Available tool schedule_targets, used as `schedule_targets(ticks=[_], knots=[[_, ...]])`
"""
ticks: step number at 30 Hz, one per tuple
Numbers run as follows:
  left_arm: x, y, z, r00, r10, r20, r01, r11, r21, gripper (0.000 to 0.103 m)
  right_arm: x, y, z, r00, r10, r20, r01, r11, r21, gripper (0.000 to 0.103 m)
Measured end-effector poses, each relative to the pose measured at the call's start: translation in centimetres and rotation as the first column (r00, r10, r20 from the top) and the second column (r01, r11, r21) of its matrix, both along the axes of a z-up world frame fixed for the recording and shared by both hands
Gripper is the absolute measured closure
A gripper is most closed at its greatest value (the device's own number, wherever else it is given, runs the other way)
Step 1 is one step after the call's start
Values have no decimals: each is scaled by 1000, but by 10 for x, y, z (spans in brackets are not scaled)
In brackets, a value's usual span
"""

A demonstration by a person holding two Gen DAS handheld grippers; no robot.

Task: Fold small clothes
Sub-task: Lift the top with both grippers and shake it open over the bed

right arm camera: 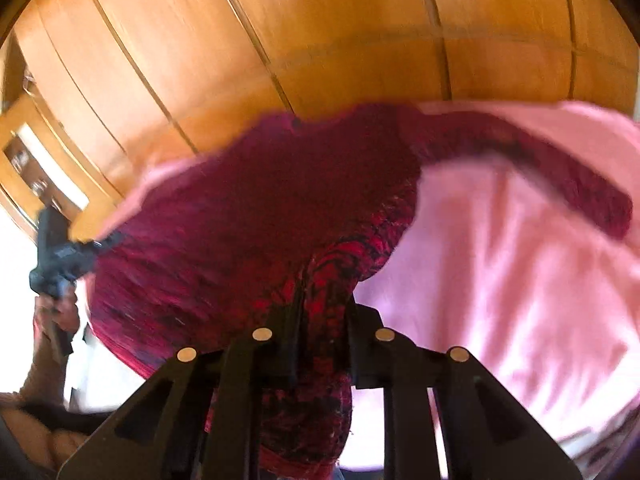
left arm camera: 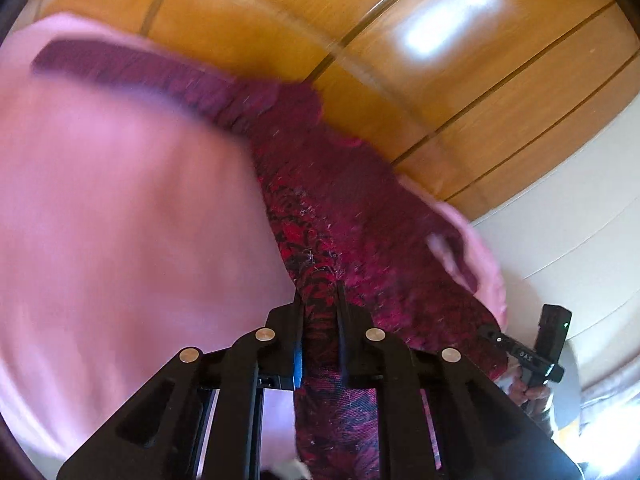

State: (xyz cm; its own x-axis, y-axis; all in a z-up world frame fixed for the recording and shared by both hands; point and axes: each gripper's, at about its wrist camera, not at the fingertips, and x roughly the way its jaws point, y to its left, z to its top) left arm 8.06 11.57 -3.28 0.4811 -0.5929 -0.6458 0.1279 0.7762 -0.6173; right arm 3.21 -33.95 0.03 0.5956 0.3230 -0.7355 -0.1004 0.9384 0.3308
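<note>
Gripping the same garment from two ends, I have both grippers closed on a dark red knitted sweater (left arm camera: 320, 208) that hangs stretched between them in the air. On my left gripper (left arm camera: 320, 292), the fingers (left arm camera: 298, 320) pinch a bunched fold of the red-and-black patterned knit, which runs straight ahead of the tips and also trails back between the fingers toward the camera. My right gripper (right arm camera: 324, 300) does likewise: its fingers (right arm camera: 296, 320) are clamped on a thick roll of the same knit, with the body of the sweater spreading ahead and to the left of the tips. One sleeve (right arm camera: 560, 172) reaches out ahead and to the right of the right fingers, lying across a pink sheet (right arm camera: 520, 260) that fills that side of the view; in the left view the same pink sheet (left arm camera: 120, 220) sits to the left of the fingers with the sleeve along its upper edge. Beyond the sweater, ahead of both sets of fingers, I see wooden wardrobe doors (right arm camera: 280, 40). From the left camera, the other gripper shows low and to the right of the fingers, held in a hand (left arm camera: 528, 392); from the right camera, the other gripper appears far left. Both views are blurred by motion, so finer detail of the knit edges is unclear.
</note>
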Motion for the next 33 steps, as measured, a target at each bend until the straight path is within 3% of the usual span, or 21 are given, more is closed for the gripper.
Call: schedule_targets(ticks=[3,5,8,11,14,15,16,18,20,22,26,27,29,30,31,33], knots=[[-14,-2,-47,993,34,-111,-26,997,69,90,-16,1,-48,991,-2,-135,-3,999,-37,89],[-21,1,-69,989,67,-135,-59,996,66,87,-23,4,-66,985,-10,-173,-2,998,-68,90],[-36,10,-72,986,79,-144,-87,995,-47,73,-23,-10,-70,984,-36,-172,31,999,-32,90],[-53,4,-67,994,29,-103,-29,1000,6,70,-20,-3,-70,986,-5,-169,-8,997,-75,90],[-59,-6,-73,994,-26,-105,24,1000,-13,70,-14,3,-73,984,24,-175,-44,993,-109,90],[-60,-7,-74,994,-33,-100,31,999,-18,71,-13,2,-73,984,28,-176,-48,993,-112,90],[-69,-3,-75,995,-37,-94,35,999,-16,87,-11,2,-74,984,27,-177,-47,993,-110,90],[-67,-2,-67,997,-24,-76,25,1000,8,91,-21,0,-76,984,17,-179,-36,994,-104,90],[-67,6,-47,1000,-19,-6,19,1000,18,92,-27,2,-64,987,24,-158,-42,992,-116,91],[-68,8,-31,998,-42,45,38,996,80,93,-29,2,-52,991,46,-126,-63,989,-134,92],[-65,-12,-60,993,-97,-63,108,969,223,93,-22,10,-73,980,62,-189,-97,979,-180,92],[-65,-13,-67,994,-80,-77,96,967,237,91,-21,13,-78,979,61,-197,-99,976,-192,92],[-63,2,-64,996,-45,-78,56,989,139,87,-17,10,-74,978,48,-204,-84,982,-168,91],[-60,12,-59,998,-1,-59,7,995,96,85,-15,9,-72,977,47,-209,-82,984,-161,86],[-55,26,-52,998,62,-23,-60,996,67,77,-12,7,-66,979,26,-204,-64,981,-185,69],[-43,48,-44,988,156,6,-156,986,64,61,-4,3,-55,986,1,-168,-34,980,-197,63]])
